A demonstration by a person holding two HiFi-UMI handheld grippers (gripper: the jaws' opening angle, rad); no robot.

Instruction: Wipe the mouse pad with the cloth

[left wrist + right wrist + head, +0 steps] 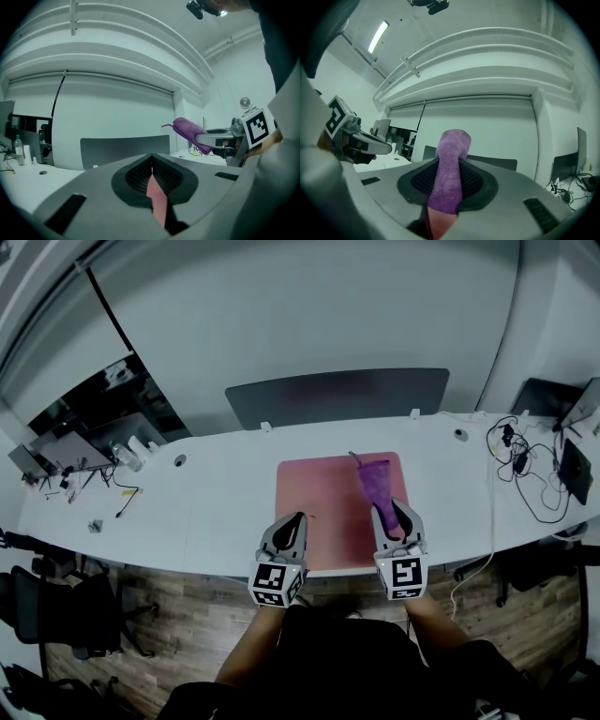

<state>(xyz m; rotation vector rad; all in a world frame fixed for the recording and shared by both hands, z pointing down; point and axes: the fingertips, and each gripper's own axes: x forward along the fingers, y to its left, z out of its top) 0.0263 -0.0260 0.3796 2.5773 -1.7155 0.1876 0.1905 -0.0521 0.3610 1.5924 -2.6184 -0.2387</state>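
At the left, the left gripper [299, 518] hovers over the near left corner of the pink mouse pad [323, 488]. Its jaws are pressed together with nothing between them, and only the pad's pink shows through the slit below the tips in the left gripper view. Nothing is pinning the pad, so the first risk is that it skates across the smooth white desk [216, 498] once a stroke drags on it. Its near edge lies right at the desk's front edge, so a pull toward the person might tip it over. Further right, the right gripper [382, 512] has its jaws clamped on the purple cloth [375, 479], which juts forward from the tips as a narrow bunched roll over the pad's right part. It looks lifted clear of the surface rather than resting on it. Bunched like that, only a thin strip would touch down, so a pass could leave most of the pad unwiped. If the gripper comes in too flat, its hard tips may scrape the pad — or the roll may work loose under friction. At the far right, a tangle of cables [525, 470] lies well apart from the pad and is a hazard only for a wide sweep.
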